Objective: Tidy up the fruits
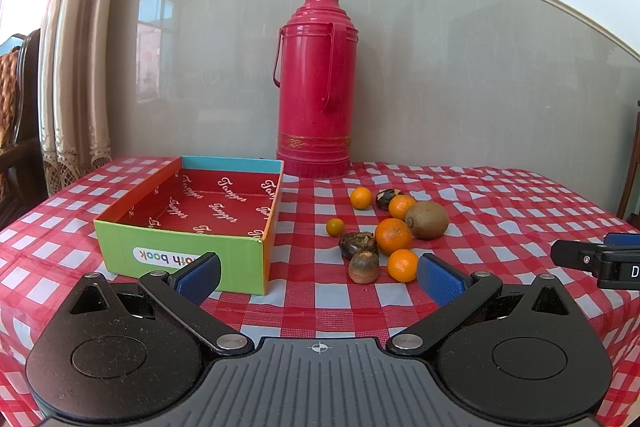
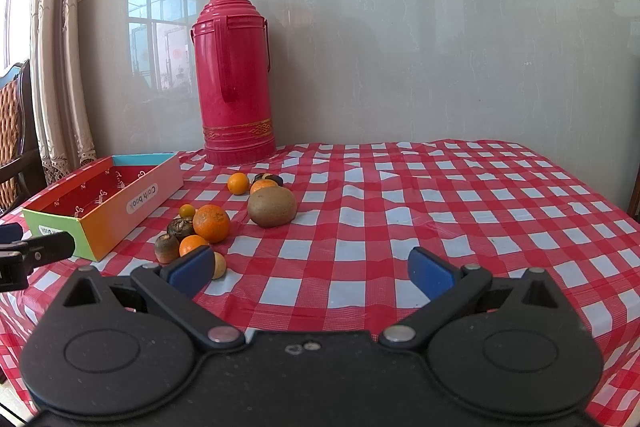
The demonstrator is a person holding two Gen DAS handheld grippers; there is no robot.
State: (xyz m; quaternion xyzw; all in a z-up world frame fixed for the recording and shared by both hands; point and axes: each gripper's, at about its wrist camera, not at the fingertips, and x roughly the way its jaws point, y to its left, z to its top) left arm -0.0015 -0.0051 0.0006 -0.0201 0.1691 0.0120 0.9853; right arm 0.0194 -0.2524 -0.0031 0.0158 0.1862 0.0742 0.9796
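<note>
Task progress at the outset. No fruit is seen to have been sorted: the box (image 1: 188,223), open-topped with a red printed lining, stands empty on the left part of the table (image 1: 500,195), which is covered by a red-and-white checked cloth.

The fruits are gathered in a loose cluster just to the right of the box. The kiwi (image 1: 426,219) lies at the right edge of the cluster, touching the largest orange (image 1: 393,235). A nearer orange (image 1: 402,265) lies at the near edge, with two more (image 1: 361,197) (image 1: 401,207) toward the far side. A very small orange fruit (image 1: 335,227) sits apart, nearest the box. Three dark brown fruits (image 1: 358,244) (image 1: 363,267) (image 1: 388,197), of a kind that cannot be told, are mixed among them. In the right wrist view a pale round fruit (image 2: 219,265) is partly hidden behind a jaw.

The left gripper (image 1: 318,273) is held low before the cluster, its jaws spread wide and empty. The right gripper (image 2: 310,267) is held over bare cloth to the right of the fruits, jaws likewise released, nothing between them.

A red thermos (image 1: 316,87) stands at the far edge against the wall.

Every fruit is judged left to be moved; the near orange lies closest to the left jaws.
</note>
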